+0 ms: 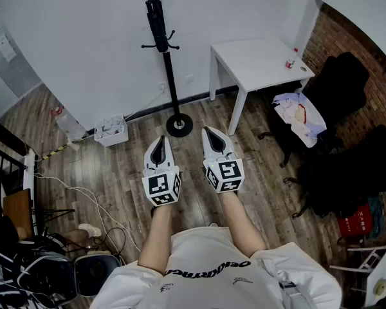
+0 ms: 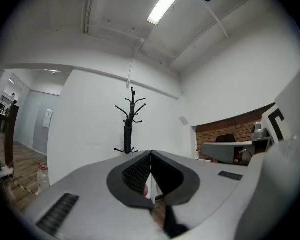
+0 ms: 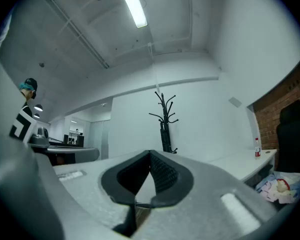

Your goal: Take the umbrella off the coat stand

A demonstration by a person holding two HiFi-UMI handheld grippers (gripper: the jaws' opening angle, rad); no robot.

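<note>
A black coat stand [image 1: 172,76] rises from a round base [image 1: 179,125] against the white wall. A folded black umbrella [image 1: 157,21] hangs along its pole near the top hooks. My left gripper [image 1: 159,140] and right gripper [image 1: 208,131] are held side by side just short of the base, both pointing at the stand, both shut with nothing in them. In the left gripper view the stand [image 2: 131,116] and umbrella [image 2: 127,134] show beyond the closed tips of the left gripper [image 2: 150,154]. In the right gripper view the umbrella [image 3: 164,136] hangs on the stand [image 3: 164,109], above the closed right gripper [image 3: 150,154].
A white table [image 1: 257,63] with a small bottle [image 1: 289,62] stands right of the stand. A black chair with clothes [image 1: 302,118] is by the brick wall. A white basket [image 1: 111,131] sits left of the base; cables [image 1: 71,192] trail across the wooden floor at left.
</note>
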